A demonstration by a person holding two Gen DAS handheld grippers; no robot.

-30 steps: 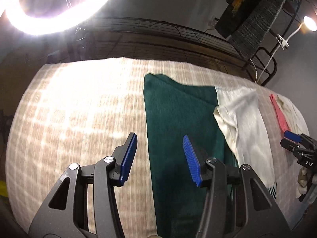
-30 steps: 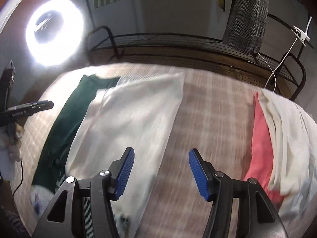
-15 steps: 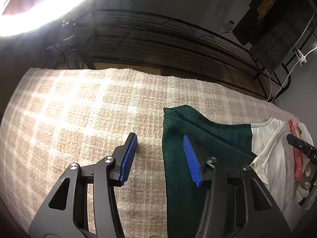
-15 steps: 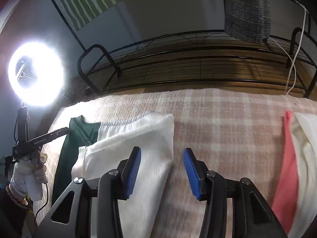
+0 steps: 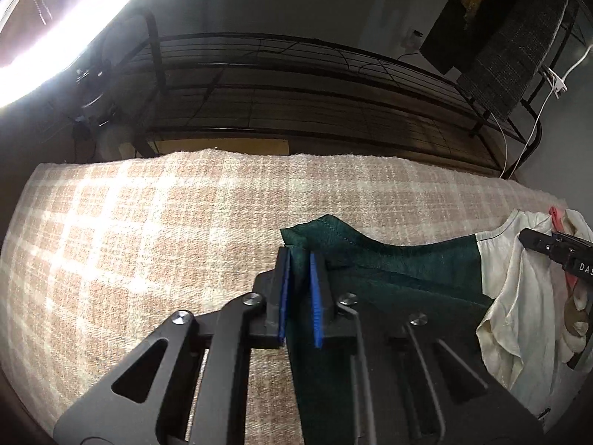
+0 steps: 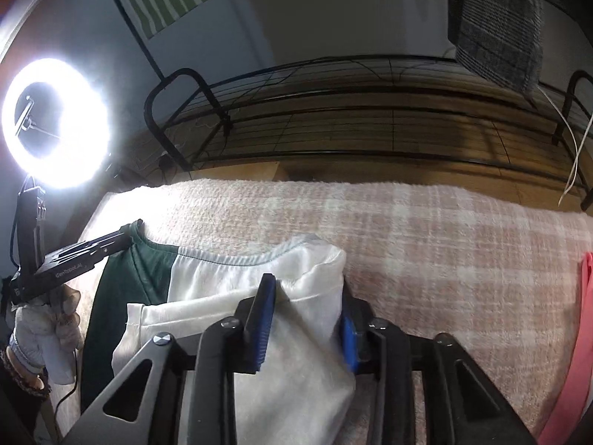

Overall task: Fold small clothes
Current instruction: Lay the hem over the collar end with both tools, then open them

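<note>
So the green-and-white soft knit garment [image 6: 207, 282] is lying flat on the pink-and-cream checked woven blanket [image 5: 148, 244], far edge running left to right, green half on the left and white half on the right. The left gripper [image 5: 299, 296] is clamped down tight on the far left green corner, fabric pinched right between the blue pads. The right gripper [image 6: 305, 319] is over the far right white corner with a bunch of cloth between its jaws, and they're closing in on it, looks like the pads are already squeezing the fabric. Each hand has its own end, so neither needs to cross over. The rest of the garment runs back toward the near side under both grippers, so I'd guess the fold comes by pulling that far edge toward the near hem. A pink cloth [image 6: 578, 333] sits off to the right, well clear of it
</note>
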